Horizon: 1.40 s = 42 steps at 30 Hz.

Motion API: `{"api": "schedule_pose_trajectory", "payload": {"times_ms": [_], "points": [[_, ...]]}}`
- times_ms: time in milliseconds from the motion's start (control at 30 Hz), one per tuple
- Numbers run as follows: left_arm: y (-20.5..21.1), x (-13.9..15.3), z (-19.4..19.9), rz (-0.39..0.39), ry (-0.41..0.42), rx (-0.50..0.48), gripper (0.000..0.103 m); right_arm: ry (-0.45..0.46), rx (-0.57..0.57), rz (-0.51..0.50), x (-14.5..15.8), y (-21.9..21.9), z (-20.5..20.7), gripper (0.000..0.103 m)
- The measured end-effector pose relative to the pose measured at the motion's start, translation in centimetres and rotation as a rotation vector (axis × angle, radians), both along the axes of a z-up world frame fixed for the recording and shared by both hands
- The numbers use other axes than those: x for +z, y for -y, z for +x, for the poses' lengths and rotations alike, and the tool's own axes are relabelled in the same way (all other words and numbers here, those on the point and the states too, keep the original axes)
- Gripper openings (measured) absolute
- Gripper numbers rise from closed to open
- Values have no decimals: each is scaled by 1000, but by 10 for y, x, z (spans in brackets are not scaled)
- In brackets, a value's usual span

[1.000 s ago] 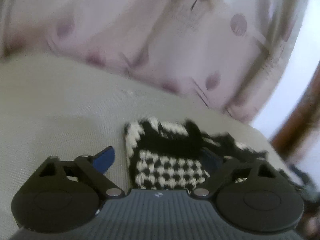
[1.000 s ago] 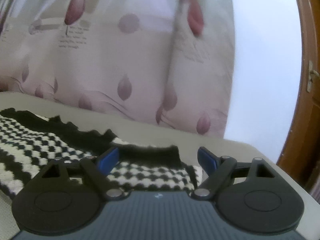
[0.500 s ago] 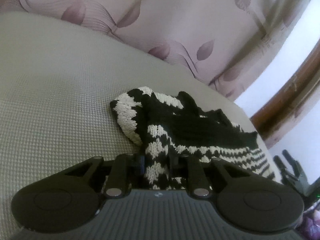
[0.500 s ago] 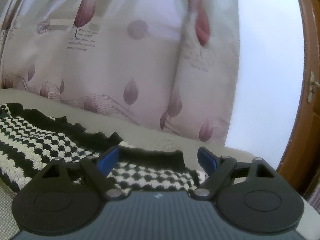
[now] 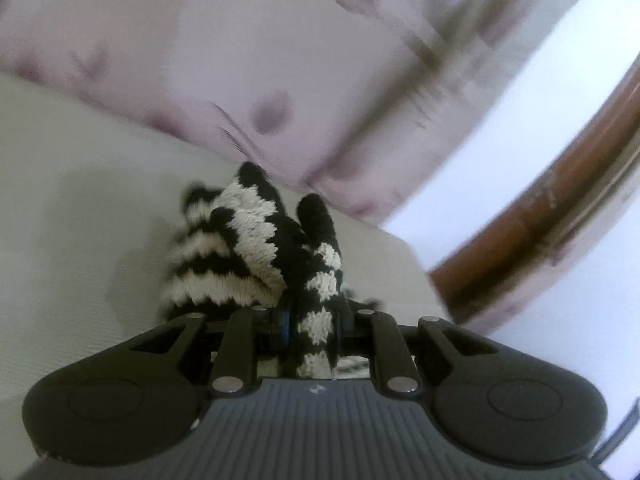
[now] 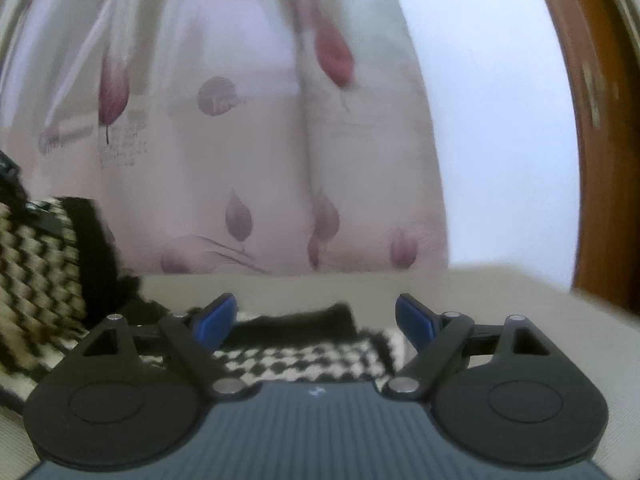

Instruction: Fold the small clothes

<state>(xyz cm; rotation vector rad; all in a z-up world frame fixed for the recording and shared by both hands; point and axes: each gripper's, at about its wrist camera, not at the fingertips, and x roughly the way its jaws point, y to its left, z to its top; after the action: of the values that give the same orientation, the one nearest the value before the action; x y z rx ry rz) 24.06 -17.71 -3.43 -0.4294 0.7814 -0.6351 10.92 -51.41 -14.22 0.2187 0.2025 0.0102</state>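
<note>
A: Where's the garment? State of the fingers?

B: One knitted black-and-white garment [image 5: 256, 252], centre of the left-wrist frame. The left gripper [image 5: 310, 322] has its fingers clamped on a bunched edge, lifted off the pale worktop [image 5: 60, 208]. The rest of it lies flat at lower centre of the right-wrist frame, with a raised part at left.

A: Right one?

B: The right gripper [image 6: 314, 318] has its blue fingers wide apart, nothing between them; it hovers just above the flat checkered part.

A: Risks?

B: The grip is on a thick bunch, so the knit could slip out or stretch if pulled fast. With the right side unpinned, the whole piece may drag along instead of folding. The frame is blurred, so the fold line is hard to judge.

A: Counts?

B: One garment, two grippers, one curtain [image 6: 248, 152] behind, and one brown door frame [image 6: 600, 120] at right.
</note>
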Motion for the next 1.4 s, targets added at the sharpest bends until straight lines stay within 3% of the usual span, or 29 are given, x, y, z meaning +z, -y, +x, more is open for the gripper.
{"api": "schedule_pose_trajectory", "payload": {"times_ms": [133, 200, 333, 367, 433, 500, 600, 633, 767, 833, 967, 1067, 1133, 1200, 1300, 1400], "points": [[50, -34, -4, -68, -69, -52, 20, -56, 78, 357, -8, 37, -5, 87], [64, -52, -7, -68, -49, -88, 20, -59, 136, 494, -10, 52, -8, 87], [61, -78, -6, -229, -60, -133, 42, -82, 315, 765, -16, 73, -1, 87], [58, -79, -6, -278, -72, -141, 55, -103, 354, 841, -20, 78, 5, 87], [53, -74, -11, -310, -60, -146, 69, -116, 386, 950, -28, 83, 14, 89], [50, -63, -20, -340, -31, -160, 73, -147, 429, 1019, -34, 83, 23, 89], [37, -46, -35, -437, 2, -199, 82, -210, 428, 1022, -38, 74, 31, 89], [30, -38, -41, -446, 45, -195, 88, -225, 432, 1022, -39, 70, 33, 89], [-1, -29, -58, -438, 180, -79, 96, -238, 472, 1088, -42, 55, 38, 89], [-14, -38, -60, -404, 178, -22, 96, -250, 480, 1098, -39, 49, 42, 89], [-30, -64, -72, -306, 141, -21, 95, -314, 435, 1019, -28, 40, 51, 88], [-41, -80, -84, -250, 188, -33, 95, -256, 391, 936, -15, 49, 42, 89], [-44, -93, -85, -210, 190, -27, 96, -299, 388, 922, -15, 53, 48, 89], [-45, -107, -83, -193, 165, -27, 96, -345, 370, 905, -20, 51, 58, 89], [-49, -123, -87, -143, 220, 12, 96, -406, 378, 856, -23, 35, 71, 89], [-54, -131, -85, -167, 204, 45, 96, -421, 385, 753, -15, 12, 78, 88]]}}
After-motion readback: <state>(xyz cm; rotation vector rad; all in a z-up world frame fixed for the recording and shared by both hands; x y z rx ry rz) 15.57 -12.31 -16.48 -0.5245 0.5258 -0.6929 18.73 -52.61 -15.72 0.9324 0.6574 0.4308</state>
